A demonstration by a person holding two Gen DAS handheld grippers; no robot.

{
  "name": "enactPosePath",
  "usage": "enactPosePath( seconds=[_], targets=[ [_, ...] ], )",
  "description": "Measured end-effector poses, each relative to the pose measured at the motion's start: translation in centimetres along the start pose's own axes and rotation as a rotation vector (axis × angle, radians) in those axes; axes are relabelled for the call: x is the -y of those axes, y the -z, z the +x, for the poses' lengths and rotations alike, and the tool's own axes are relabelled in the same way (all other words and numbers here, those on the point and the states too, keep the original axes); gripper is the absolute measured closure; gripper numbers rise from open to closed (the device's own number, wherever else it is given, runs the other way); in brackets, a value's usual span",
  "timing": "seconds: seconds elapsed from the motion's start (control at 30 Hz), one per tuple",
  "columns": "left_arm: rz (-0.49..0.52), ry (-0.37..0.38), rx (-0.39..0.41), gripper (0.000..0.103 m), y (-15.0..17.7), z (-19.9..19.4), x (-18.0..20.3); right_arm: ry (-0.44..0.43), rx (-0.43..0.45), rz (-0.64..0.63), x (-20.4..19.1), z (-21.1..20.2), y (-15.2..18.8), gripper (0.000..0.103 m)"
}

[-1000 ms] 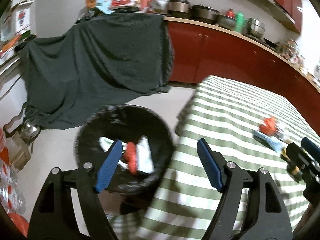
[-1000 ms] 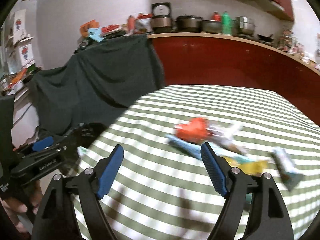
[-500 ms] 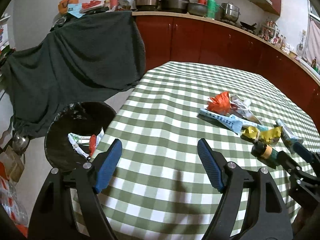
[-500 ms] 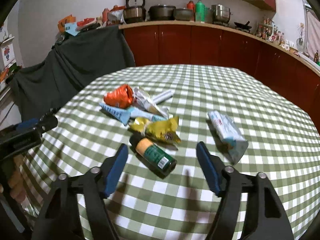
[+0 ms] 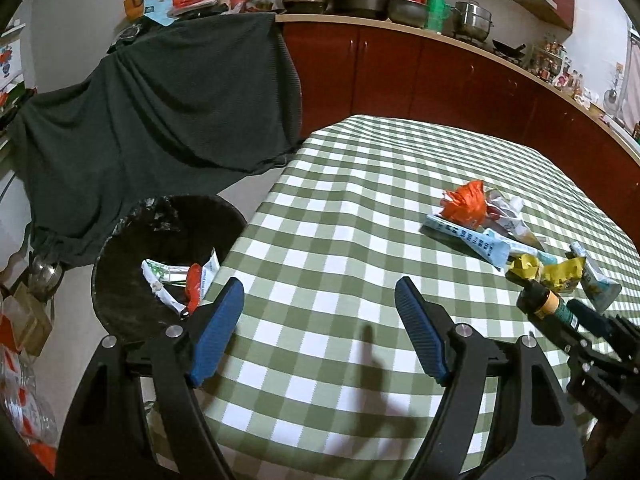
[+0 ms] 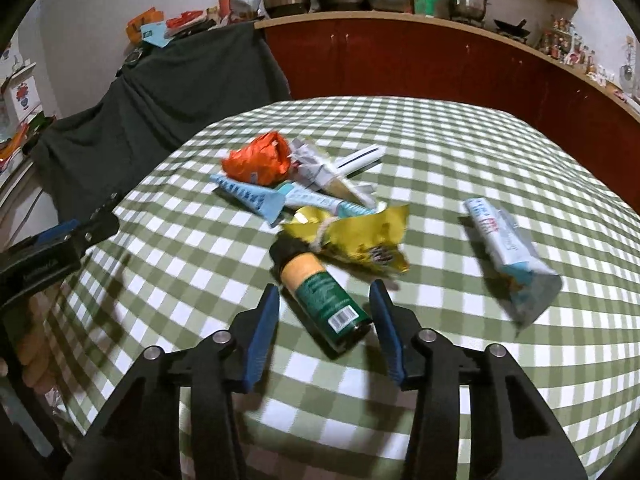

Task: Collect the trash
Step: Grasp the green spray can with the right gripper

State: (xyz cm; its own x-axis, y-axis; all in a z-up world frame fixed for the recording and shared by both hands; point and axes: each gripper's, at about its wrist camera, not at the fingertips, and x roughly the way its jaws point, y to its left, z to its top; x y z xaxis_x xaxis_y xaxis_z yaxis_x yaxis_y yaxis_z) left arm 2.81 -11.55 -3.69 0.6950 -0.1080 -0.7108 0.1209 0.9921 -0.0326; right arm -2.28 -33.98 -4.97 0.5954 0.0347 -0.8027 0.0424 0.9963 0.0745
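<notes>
A green bottle (image 6: 320, 292) with an orange neck and black cap lies on the checked tablecloth (image 6: 440, 152). My right gripper (image 6: 324, 288) straddles it and its jaws are closing, with small gaps still showing at the pads. Beyond it lie a yellow wrapper (image 6: 360, 236), a blue wrapper (image 6: 252, 196), a crumpled orange bag (image 6: 260, 158) and a white-blue pouch (image 6: 508, 248). My left gripper (image 5: 318, 286) hangs open and empty over the table's left edge. The black bin (image 5: 120, 240) stands on the floor beside it, with wrappers inside.
A dark cloth (image 5: 160, 112) drapes over furniture behind the bin. Red cabinets (image 5: 440, 80) with pots on the counter run along the back. The table's edge drops off just right of the bin. Bare checked cloth lies in front of the left gripper.
The left gripper swung from above the bin to over the table's edge. The right gripper came down and forward over the green bottle, and its jaws narrowed around it.
</notes>
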Motion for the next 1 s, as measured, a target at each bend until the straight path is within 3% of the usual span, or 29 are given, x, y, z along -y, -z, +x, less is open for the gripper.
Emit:
enactPosePath(
  seconds=[0.47,0.57,1.0],
  targets=[
    [-0.03,-0.003,-0.014,0.027,-0.1,0.8,-1.7,-0.009,-0.021,-0.038,-1.8,1.3,-0.9,0.058],
    [-0.033,-0.001,-0.015,0.027,-0.1,0.9,-1.9,-0.012,-0.03,-0.043,-2.1,1.6,-0.9,0.079],
    [0.007,0.039,-0.015,0.027,0.4,0.2,0.6,-0.005,0.03,-0.001,-0.7,-2.0,0.5,0.079]
  ],
)
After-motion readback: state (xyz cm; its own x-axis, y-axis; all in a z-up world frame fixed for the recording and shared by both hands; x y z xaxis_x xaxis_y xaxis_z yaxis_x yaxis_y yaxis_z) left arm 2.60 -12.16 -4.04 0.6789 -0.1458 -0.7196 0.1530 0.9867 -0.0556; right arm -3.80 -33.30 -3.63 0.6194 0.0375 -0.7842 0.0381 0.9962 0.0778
